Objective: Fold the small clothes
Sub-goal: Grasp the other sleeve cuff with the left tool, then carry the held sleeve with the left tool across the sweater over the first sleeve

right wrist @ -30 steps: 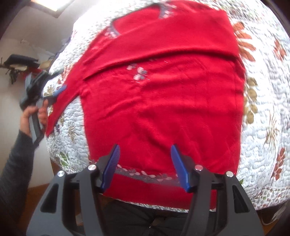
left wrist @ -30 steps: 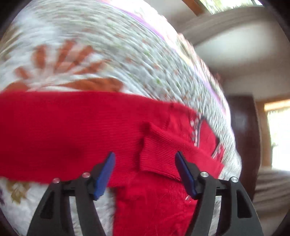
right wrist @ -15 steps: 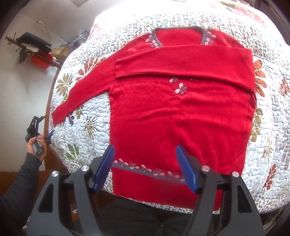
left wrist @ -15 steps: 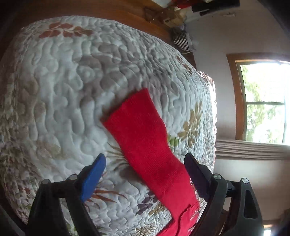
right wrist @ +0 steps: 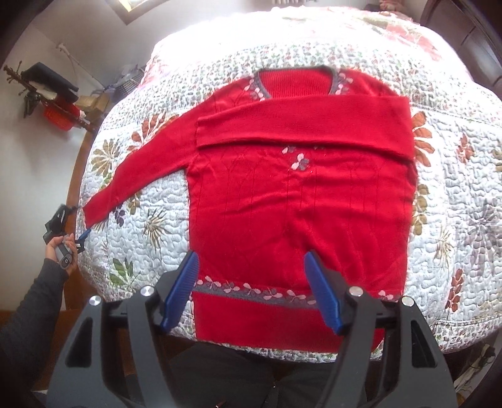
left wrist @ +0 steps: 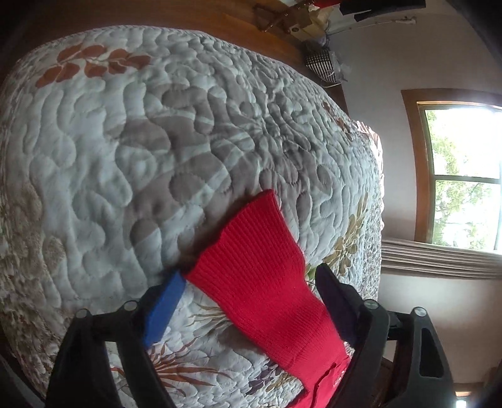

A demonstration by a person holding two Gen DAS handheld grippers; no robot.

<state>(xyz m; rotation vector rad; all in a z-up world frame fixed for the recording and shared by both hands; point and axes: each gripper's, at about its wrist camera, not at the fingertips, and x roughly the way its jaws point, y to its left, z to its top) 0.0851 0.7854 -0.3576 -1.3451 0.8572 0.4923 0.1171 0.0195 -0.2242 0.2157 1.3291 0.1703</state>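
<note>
A red knit sweater [right wrist: 298, 201] lies flat on the quilted bedspread [right wrist: 455, 194]. One sleeve [right wrist: 313, 125] is folded across the chest. The other sleeve [right wrist: 135, 175] stretches out to the left. In the left wrist view that sleeve's cuff [left wrist: 260, 260] lies between the blue pads of my open left gripper [left wrist: 251, 282], which does not grip it. A hand holds that left gripper [right wrist: 67, 232] at the bed's left edge. My right gripper [right wrist: 251, 282] hovers open above the sweater's hem band [right wrist: 251, 290], holding nothing.
The quilt covers a bed with a wooden frame [left wrist: 219, 15]. Clutter on a shelf [right wrist: 56, 97] stands by the wall at left. A window [left wrist: 464, 175] is beyond the bed. The person's dark sleeve [right wrist: 28, 314] is at lower left.
My left gripper left the sweater body, swung out to the left sleeve's end and closed in on the cuff. My right gripper rose and pulled back, showing the whole sweater.
</note>
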